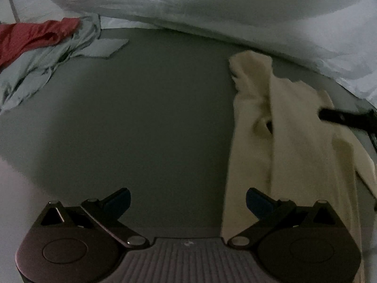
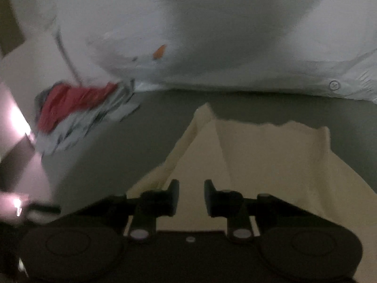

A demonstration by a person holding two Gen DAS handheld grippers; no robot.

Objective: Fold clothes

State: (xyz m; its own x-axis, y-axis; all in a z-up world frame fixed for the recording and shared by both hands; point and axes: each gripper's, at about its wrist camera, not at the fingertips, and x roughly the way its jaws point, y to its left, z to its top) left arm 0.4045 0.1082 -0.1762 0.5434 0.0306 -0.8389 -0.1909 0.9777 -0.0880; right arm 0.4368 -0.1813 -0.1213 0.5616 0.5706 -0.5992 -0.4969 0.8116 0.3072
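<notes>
Both grippers, left [image 1: 187, 202] wide apart and right [image 2: 191, 200] with fingers narrowly apart, grip nothing over the cream garment [image 2: 271, 165], so regrasping an edge seems next.

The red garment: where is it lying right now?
In the left wrist view, the red garment lies at the far left of the grey surface, on top of a crumpled pale grey-blue garment, near the white bedding.
</notes>
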